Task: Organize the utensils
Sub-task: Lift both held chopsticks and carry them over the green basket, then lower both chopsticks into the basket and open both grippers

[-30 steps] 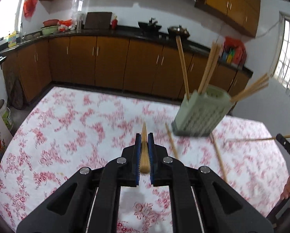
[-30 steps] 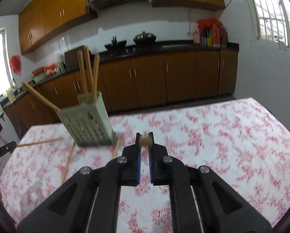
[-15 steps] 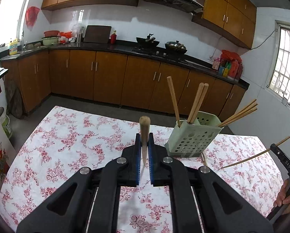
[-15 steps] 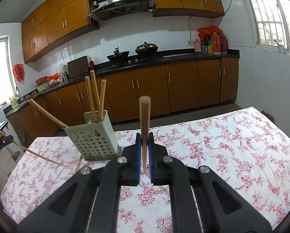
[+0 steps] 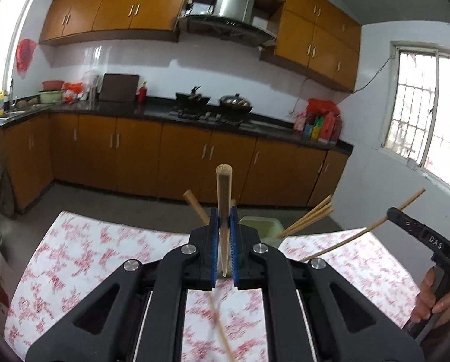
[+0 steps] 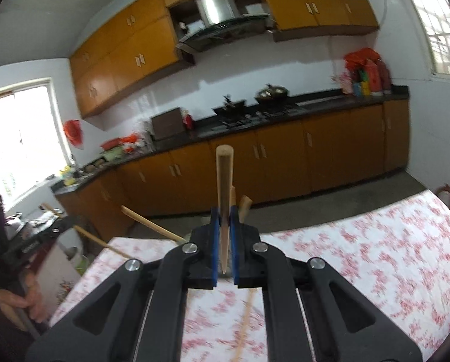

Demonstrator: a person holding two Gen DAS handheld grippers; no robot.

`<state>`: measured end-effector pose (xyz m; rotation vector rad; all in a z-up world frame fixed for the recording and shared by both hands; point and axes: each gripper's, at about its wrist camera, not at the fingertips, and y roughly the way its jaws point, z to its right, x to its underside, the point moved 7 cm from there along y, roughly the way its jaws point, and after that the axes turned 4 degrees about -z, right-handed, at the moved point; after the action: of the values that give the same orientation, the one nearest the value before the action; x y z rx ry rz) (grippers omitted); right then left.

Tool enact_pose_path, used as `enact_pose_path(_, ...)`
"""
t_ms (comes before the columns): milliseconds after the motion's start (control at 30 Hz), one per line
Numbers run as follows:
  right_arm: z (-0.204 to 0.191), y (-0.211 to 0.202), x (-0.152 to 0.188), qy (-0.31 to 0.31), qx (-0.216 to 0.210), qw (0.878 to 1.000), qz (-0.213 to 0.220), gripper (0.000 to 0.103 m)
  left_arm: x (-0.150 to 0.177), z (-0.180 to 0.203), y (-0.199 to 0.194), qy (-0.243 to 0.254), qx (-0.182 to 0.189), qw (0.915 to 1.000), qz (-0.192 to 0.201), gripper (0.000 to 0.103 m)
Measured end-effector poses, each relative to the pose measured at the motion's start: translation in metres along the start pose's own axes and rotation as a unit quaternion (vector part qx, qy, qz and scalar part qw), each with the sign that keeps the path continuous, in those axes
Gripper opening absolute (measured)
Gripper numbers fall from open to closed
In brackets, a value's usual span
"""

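Left wrist view. Left gripper [image 5: 224,242]: fingers closed on one chopstick [image 5: 224,199], long axis upright through frame centre, blunt end up, tapered tip down between the pads. Green holder [image 5: 259,226]: directly behind the fingers, mostly hidden, with chopsticks leaning out of it left and right. Right gripper [image 5: 389,212], right edge: clamped on a second chopstick [image 5: 363,230] slanting down toward the holder. Loose chopstick [image 5: 220,328] on the floral worktop [image 5: 83,259], lower centre, blurred.

Right wrist view. Right gripper [image 6: 224,241]: fingers closed on its chopstick [image 6: 224,187], axis upright, tip down. Holder probably just beyond the fingers, hidden; only stick ends [image 6: 245,203] show. Neither arm is clearly nearer.
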<state>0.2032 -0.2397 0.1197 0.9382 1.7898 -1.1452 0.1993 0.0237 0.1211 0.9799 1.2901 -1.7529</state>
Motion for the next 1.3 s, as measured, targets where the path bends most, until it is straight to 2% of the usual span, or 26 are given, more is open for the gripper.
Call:
enact_pose_path(233,-0.026,0.017,-0.034,-0.040,0.006,0.999,0.035,0.008,-0.038,0.016,0.010,-0.020,0.009,0.9987,0.046,0.007)
enact_pose_path(333,-0.027,0.037,-0.038,-0.042,0.009,0.999,0.028,0.008,-0.049,0.022,0.020,-0.009,-0.008,0.9980,0.062,0.007)
enact_pose_path(567,-0.013,0.084,-0.037,-0.022,0.014,1.000,0.002,0.008,-0.057,0.025,0.053,-0.007,-0.025,0.9975,0.065,0.007)
enact_pose_path(900,-0.003,0.130,-0.018,-0.018,0.021,0.999,-0.034,0.008,-0.031,0.021,0.091,-0.008,-0.025,0.9993,0.028,0.007)
enact_pose_path(1300,-0.001,0.140,-0.006,-0.015,0.026,0.999,-0.042,0.008,-0.021,0.021,0.099,-0.007,-0.024,0.9997,0.007,0.007)
